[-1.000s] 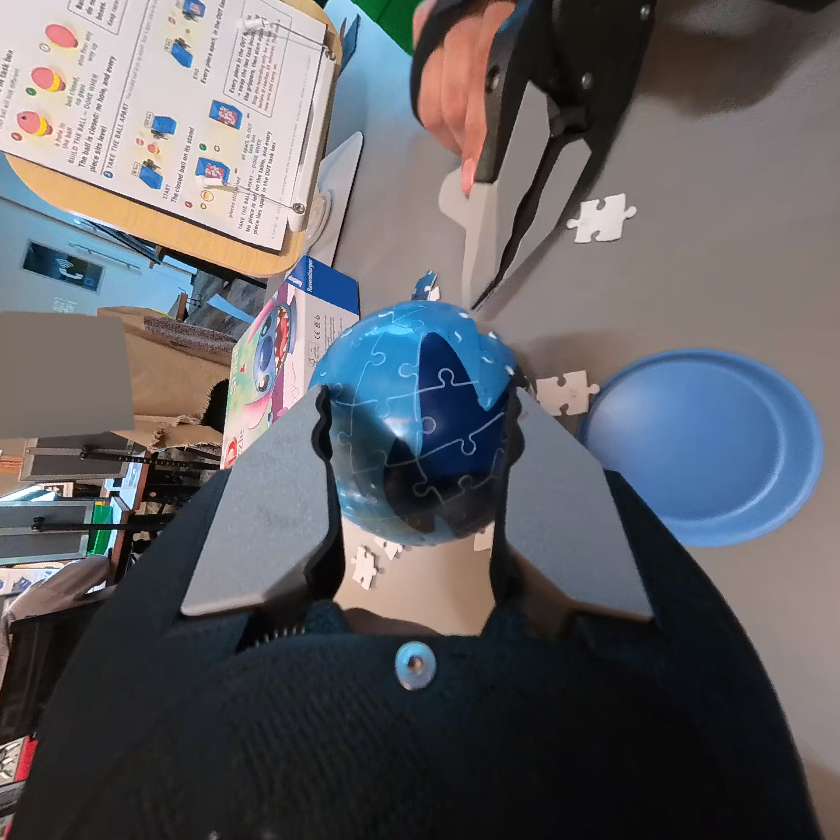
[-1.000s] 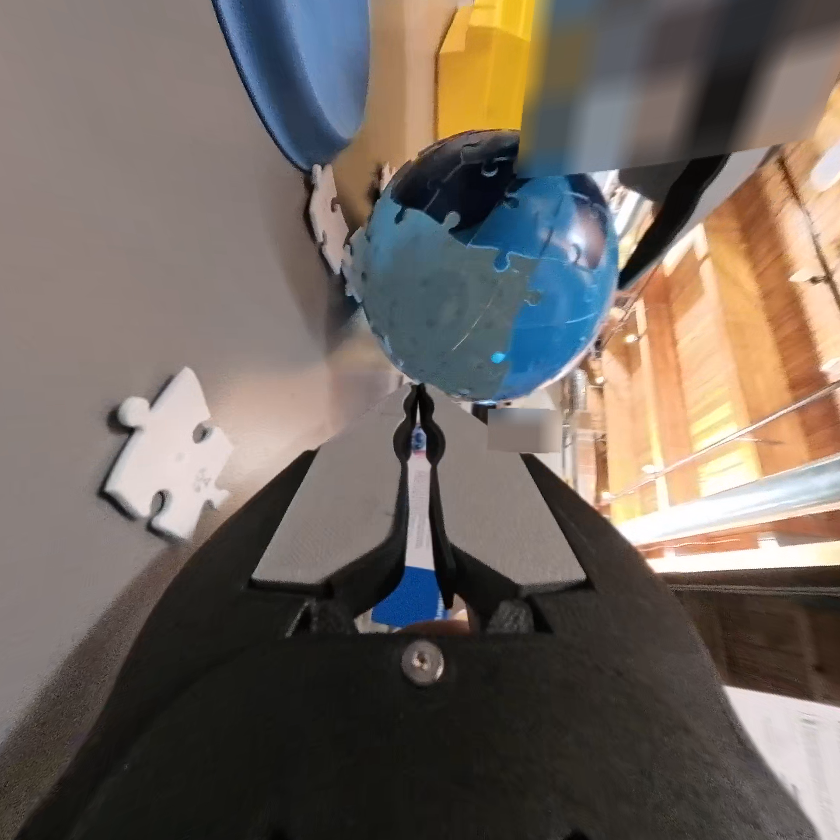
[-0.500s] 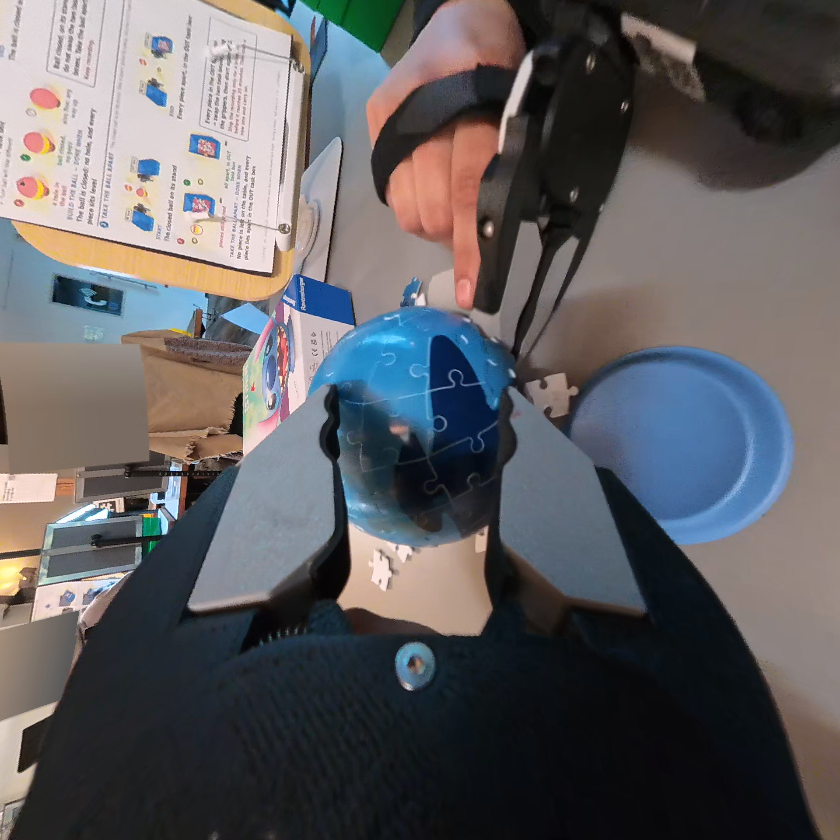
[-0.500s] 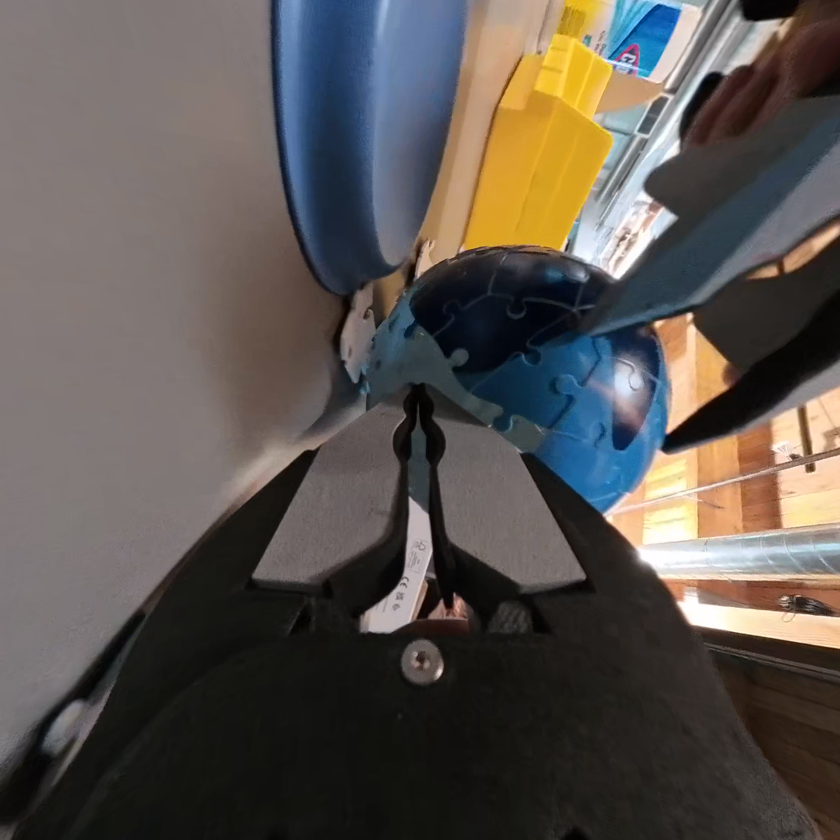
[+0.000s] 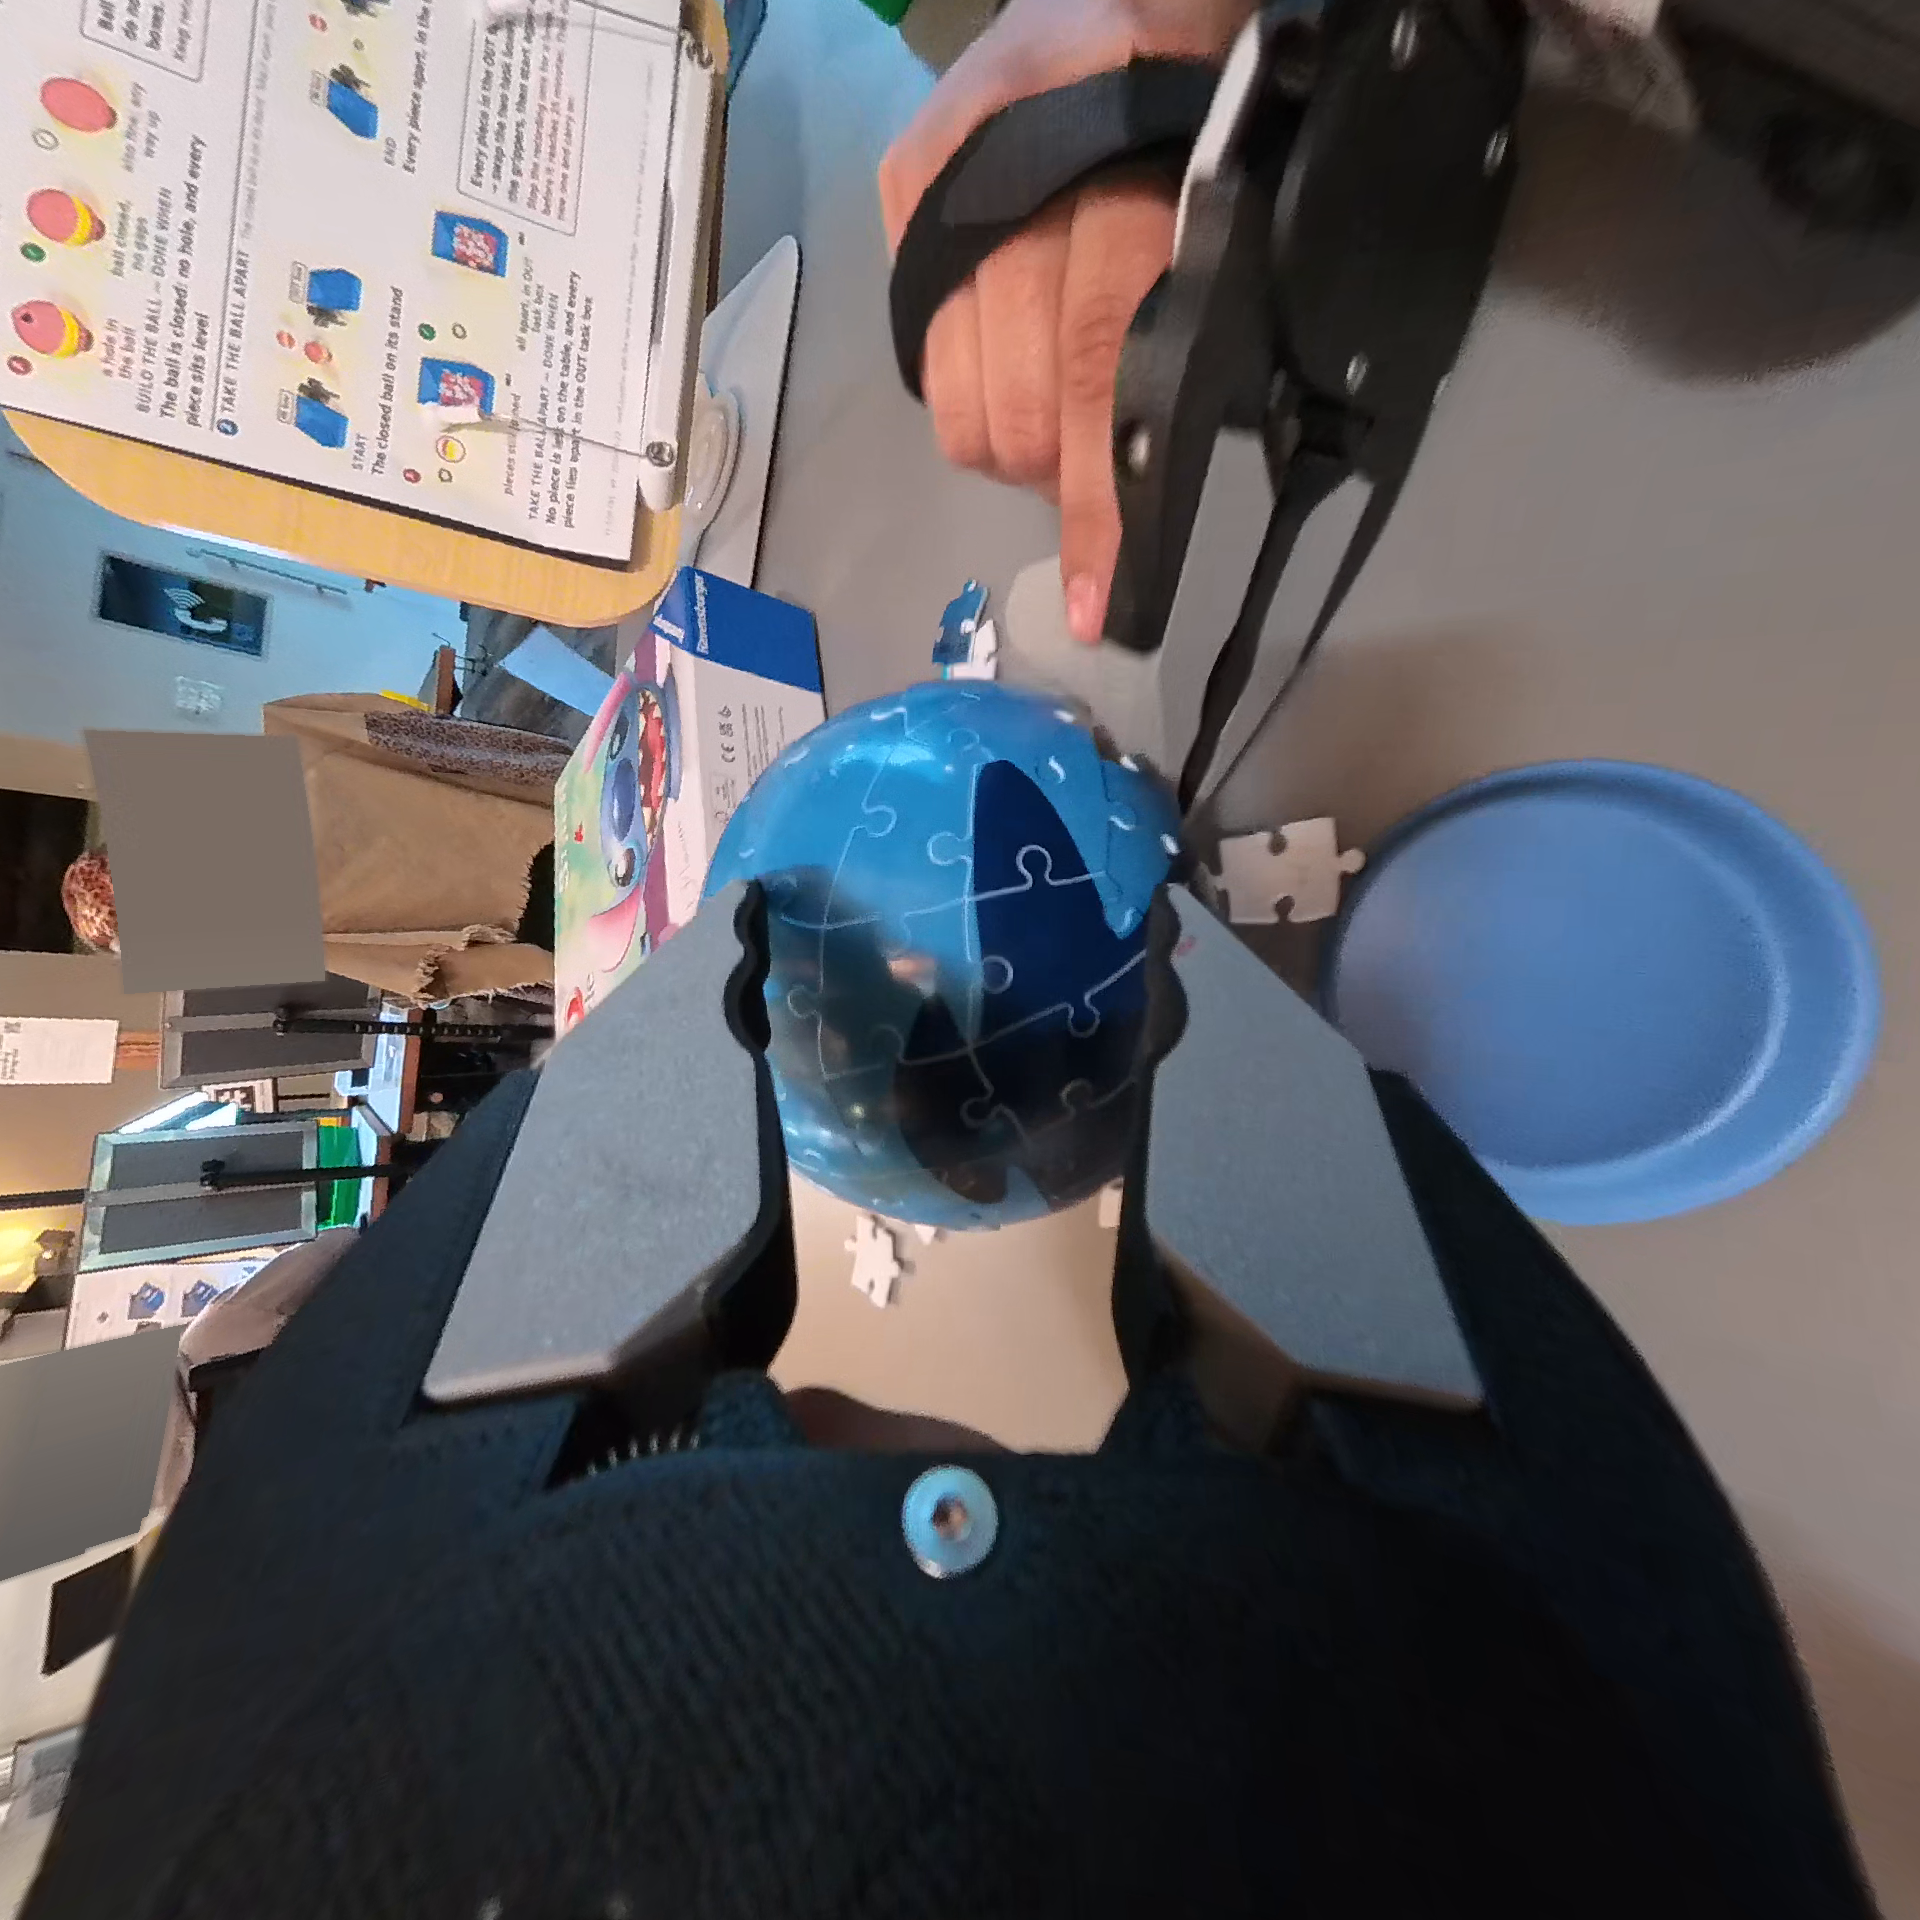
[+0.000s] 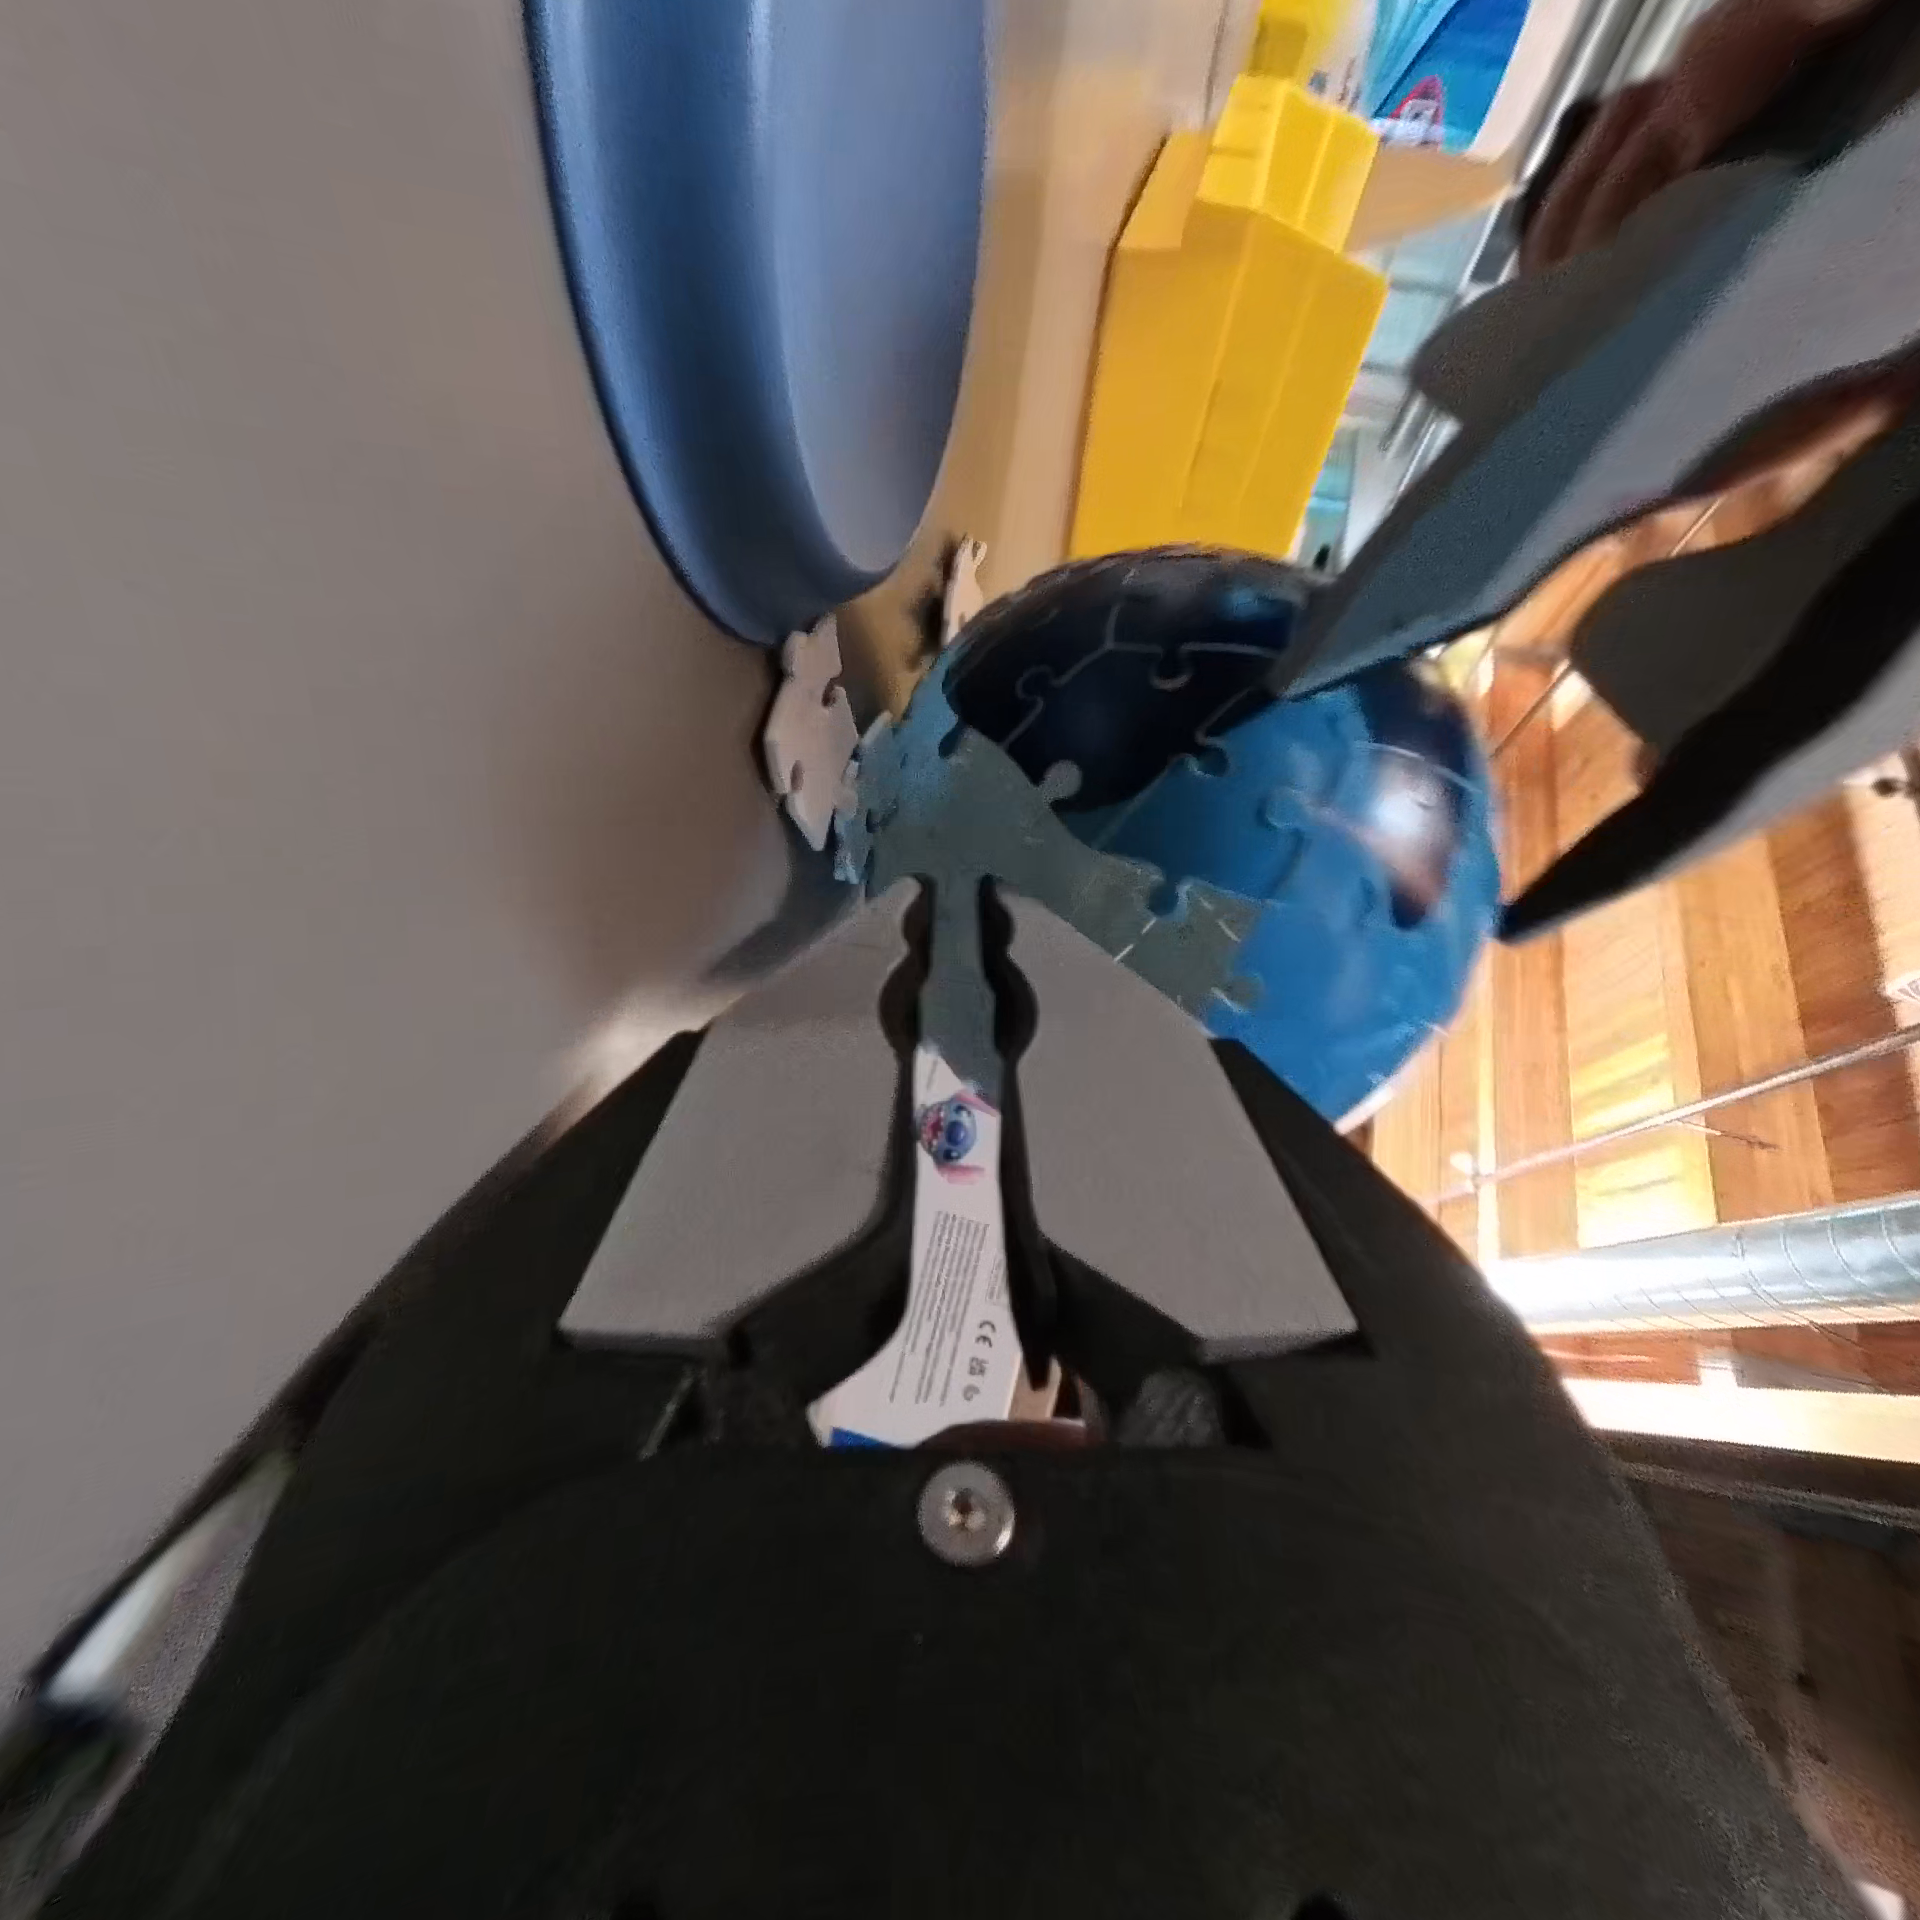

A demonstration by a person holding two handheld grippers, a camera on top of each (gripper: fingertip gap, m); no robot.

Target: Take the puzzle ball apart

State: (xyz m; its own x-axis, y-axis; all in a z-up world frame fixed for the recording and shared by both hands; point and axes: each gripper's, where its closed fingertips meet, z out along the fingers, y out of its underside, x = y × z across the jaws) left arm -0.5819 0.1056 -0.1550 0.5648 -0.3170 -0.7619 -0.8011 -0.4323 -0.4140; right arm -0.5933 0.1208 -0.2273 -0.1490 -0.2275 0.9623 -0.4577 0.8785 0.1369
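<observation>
The blue puzzle ball [image 5: 966, 935] is held off the grey table between the fingers of my left gripper [image 5: 954, 914], which is shut on its sides. The ball also shows in the right wrist view [image 6: 1299, 831], with a left finger [image 6: 1558, 447] pressed on its top. My right gripper [image 6: 951, 894] is nearly closed on a thin pale-blue piece at the ball's edge, next to the plate. In the left wrist view its tips [image 5: 1195, 779] touch the ball's upper right edge.
A blue plate [image 5: 1610, 997] lies right of the ball, also in the right wrist view [image 6: 748, 312]. Loose pieces lie around: a white one [image 5: 1283, 868] by the plate, a small one [image 5: 873, 1257], a blue one [image 5: 961, 629]. A puzzle box [image 5: 665, 821] and clipboard [image 5: 343, 260] stand left.
My right gripper came down from beyond the ball to its edge by the plate, and its jaws now hold a piece edge between them. My left gripper kept hold of the ball.
</observation>
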